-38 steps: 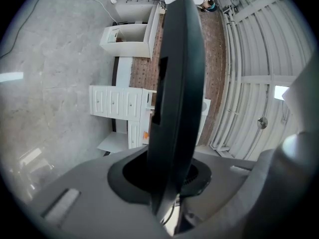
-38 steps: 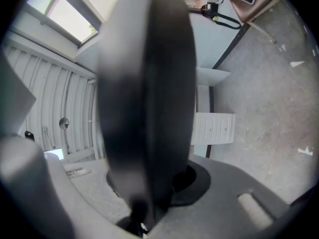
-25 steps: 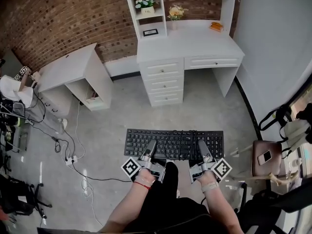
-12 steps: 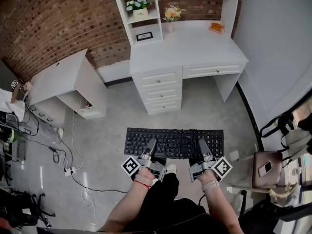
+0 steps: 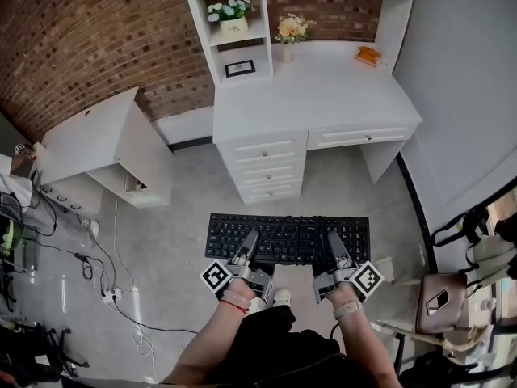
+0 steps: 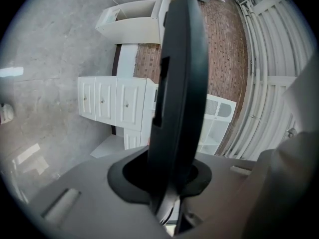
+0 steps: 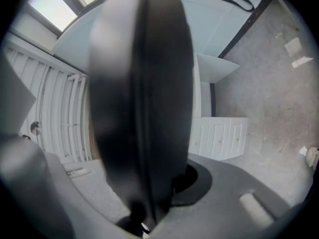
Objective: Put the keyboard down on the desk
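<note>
A black keyboard [image 5: 289, 238] is held level in the air over the grey floor, in front of the white desk [image 5: 323, 87]. My left gripper [image 5: 249, 246] is shut on its near edge left of the middle, my right gripper [image 5: 334, 246] on its near edge right of the middle. In the left gripper view the keyboard [image 6: 179, 83] stands edge-on between the jaws and fills the centre. In the right gripper view the keyboard [image 7: 144, 108] is again clamped edge-on. The desk top lies well ahead of the keyboard.
On the desk's hutch stand flower pots [image 5: 232, 10], a small frame [image 5: 239, 68] and an orange object [image 5: 367, 54]. Drawers [image 5: 266, 168] fill the desk's left half. A lower white table [image 5: 97, 140] stands left, cables [image 5: 105, 273] trail on the floor, and a stool with a phone [image 5: 440, 301] stands right.
The view has advanced toward the desk, which now sits larger and lower in the picture. Both grippers keep the same hold on the keyboard.
</note>
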`<state>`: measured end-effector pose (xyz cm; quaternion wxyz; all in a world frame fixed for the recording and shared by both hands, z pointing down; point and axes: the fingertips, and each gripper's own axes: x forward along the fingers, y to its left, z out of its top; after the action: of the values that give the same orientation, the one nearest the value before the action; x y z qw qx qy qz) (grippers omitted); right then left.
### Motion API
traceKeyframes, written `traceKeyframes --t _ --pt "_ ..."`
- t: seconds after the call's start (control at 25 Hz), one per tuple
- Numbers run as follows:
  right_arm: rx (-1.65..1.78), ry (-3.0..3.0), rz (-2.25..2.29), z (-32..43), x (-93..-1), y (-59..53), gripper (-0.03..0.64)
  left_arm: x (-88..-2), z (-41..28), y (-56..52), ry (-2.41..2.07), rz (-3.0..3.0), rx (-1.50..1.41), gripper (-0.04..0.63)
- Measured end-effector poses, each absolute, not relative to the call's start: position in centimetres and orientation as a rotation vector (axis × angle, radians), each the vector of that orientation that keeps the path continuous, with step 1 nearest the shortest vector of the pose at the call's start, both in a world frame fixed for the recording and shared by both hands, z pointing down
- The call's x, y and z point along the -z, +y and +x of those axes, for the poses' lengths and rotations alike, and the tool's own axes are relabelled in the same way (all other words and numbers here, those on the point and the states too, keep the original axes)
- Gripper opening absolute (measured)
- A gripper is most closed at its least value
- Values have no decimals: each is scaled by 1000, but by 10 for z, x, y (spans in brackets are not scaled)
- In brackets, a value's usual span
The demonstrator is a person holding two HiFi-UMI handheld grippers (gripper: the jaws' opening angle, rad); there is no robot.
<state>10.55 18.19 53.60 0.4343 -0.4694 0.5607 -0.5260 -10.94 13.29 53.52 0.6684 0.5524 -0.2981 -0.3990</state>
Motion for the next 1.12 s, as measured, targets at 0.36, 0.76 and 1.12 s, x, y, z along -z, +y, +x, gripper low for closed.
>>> traceKeyframes --t 0.36,0.76,1.12 --pt "1319 1391 -1162 109 -536 111 87 -532 -105 60 -674 1267 862 80" --pt "1345 1381 -1173 129 -543 70 87 -538 -85 23 -677 1250 851 72" --pt "1401 1439 -1128 125 -544 -16 87 -540 -92 -47 -724 1224 920 71"
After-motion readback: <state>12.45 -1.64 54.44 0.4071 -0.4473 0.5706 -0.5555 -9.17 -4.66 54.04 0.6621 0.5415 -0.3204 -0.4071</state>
